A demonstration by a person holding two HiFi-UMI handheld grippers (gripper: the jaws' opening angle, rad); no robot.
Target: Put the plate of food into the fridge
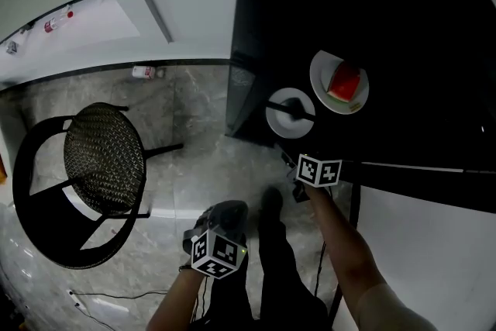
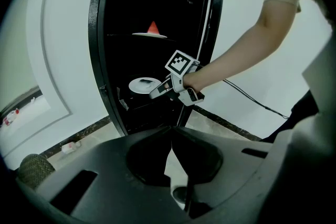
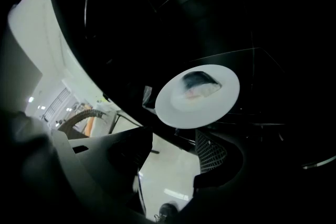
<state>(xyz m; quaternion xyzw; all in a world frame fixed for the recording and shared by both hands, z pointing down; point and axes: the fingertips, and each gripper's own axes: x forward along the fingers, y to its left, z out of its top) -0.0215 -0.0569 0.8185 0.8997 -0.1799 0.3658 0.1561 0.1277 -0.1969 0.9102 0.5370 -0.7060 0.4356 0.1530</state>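
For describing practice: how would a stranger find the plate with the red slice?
Look into the open black fridge. Of two white plates inside it, take the upper plate. It alone carries a red wedge; the lower plate holds something dark.

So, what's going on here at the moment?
A person is working at the open fridge with two hand-held grippers. The right hand-held gripper is at the lower shelf, jaws apart, just short of a plate of food that sits there. It grips nothing. A second plate with a red slice sits on the shelf above. The left hand-held gripper hangs back, shut and empty.
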